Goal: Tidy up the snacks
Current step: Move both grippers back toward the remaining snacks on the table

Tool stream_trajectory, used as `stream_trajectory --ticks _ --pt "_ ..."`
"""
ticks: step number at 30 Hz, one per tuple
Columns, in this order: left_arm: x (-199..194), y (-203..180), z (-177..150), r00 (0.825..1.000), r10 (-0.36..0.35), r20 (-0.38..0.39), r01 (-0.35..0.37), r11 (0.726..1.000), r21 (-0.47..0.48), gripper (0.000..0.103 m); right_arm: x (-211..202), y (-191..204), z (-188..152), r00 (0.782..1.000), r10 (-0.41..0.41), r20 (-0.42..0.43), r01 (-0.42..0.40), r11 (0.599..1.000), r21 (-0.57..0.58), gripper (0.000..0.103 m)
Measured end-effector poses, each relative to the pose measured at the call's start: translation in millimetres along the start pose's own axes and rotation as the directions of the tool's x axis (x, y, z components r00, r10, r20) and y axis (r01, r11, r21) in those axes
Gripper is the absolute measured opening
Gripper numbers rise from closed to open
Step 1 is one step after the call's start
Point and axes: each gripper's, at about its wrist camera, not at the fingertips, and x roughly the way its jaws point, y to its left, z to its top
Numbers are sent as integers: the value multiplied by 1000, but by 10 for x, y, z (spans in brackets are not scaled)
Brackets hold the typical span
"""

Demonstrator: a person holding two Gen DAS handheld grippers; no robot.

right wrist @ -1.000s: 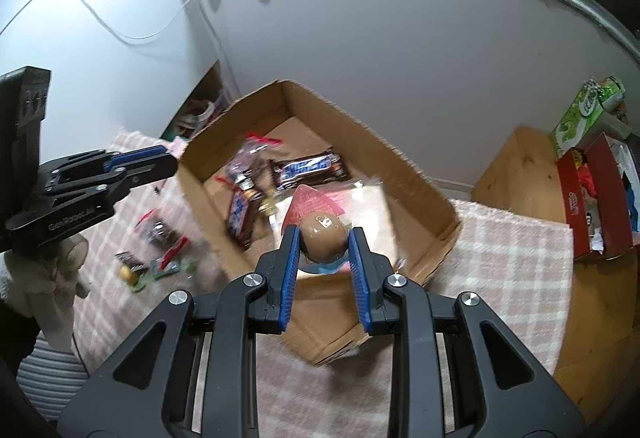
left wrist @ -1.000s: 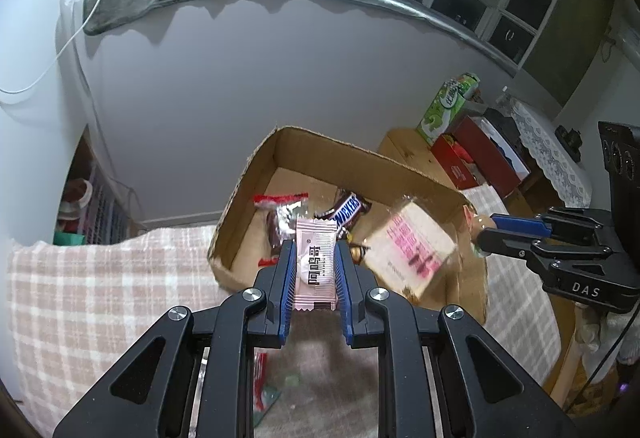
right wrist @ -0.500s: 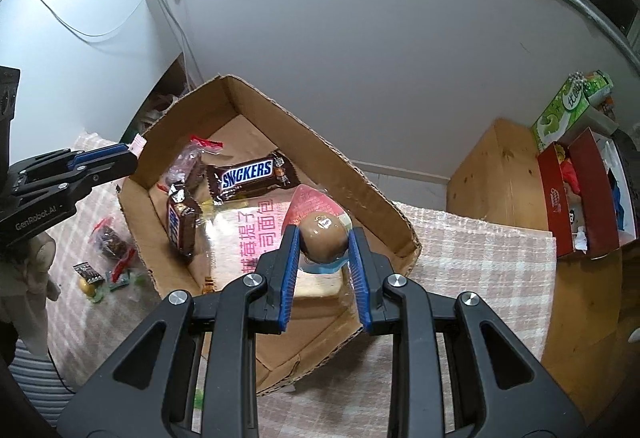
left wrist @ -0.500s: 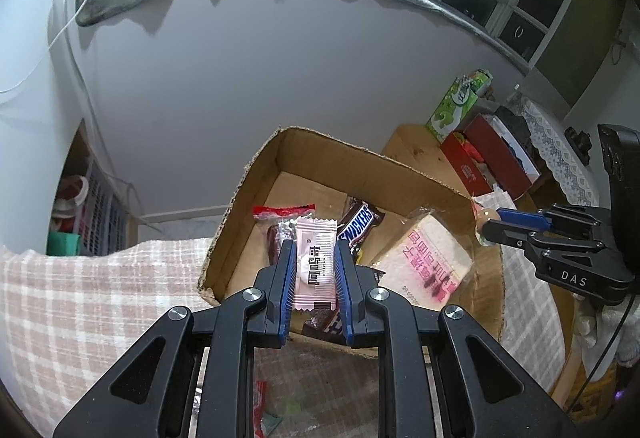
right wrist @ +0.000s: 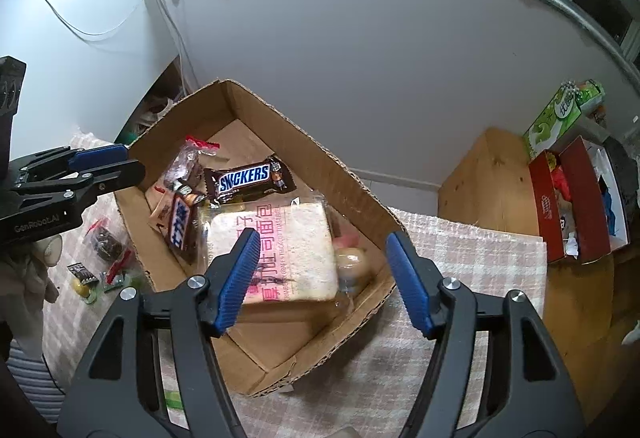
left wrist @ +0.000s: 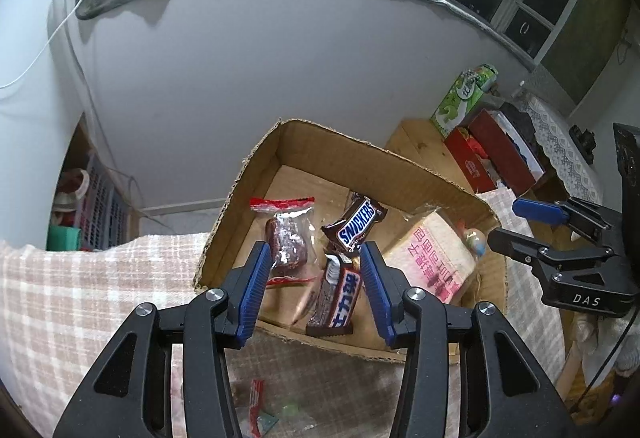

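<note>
Both pairs of jaws have just been opening and now stand apart with nothing pressed between the pads: the left gripper (left wrist: 312, 290) hangs over the near left rim of the cardboard box (right wrist: 352, 174), the right gripper (right wrist: 324, 278) over its near right part. From the left, outside the box, a few small wrapped sweets (right wrist: 105, 243) lie on the checked cloth (right wrist: 472, 258) close to the left wall. Inside, a clear packet with a red seal (left wrist: 287, 234) lies by the left wall, then two Snickers bars (right wrist: 248, 180), one flat toward the far side and one nearer, tilted. Right of them a bagged toast slice (right wrist: 288, 254) fills the middle floor. Just beside it, against the right wall, sits a round brown sweet (right wrist: 351, 263), blurred. Bare cardboard floor shows in the far corner and along the near edge. Farther right stands a wooden stand (right wrist: 496, 174) bearing a red carton (right wrist: 560, 198).
</note>
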Motion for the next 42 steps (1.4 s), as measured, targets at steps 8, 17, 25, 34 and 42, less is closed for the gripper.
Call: stream_trajectory --ticks 8,17,25,34,42 --pt "-183 48 -26 1000 -6 25 6 1000 -9 45 -158 100 -68 1000 16 16 -16 1000 -11 68" --pt "-595 315 -243 998 7 63 -4 999 -37 45 -432 310 -322 998 53 28 -52 998 -16 68" --pt "-875 677 -762 999 25 38 -20 992 -127 45 -606 517 -666 995 104 4 -104 995 10 68" --pt "-996 900 -1345 999 37 -30 -42 980 -197 45 -558 699 -1169 984 169 -63 -159 978 139 68" --pt "-916 920 -1676 998 14 -63 -28 974 -223 43 -294 850 -1591 968 195 -158 -152 957 249 66"
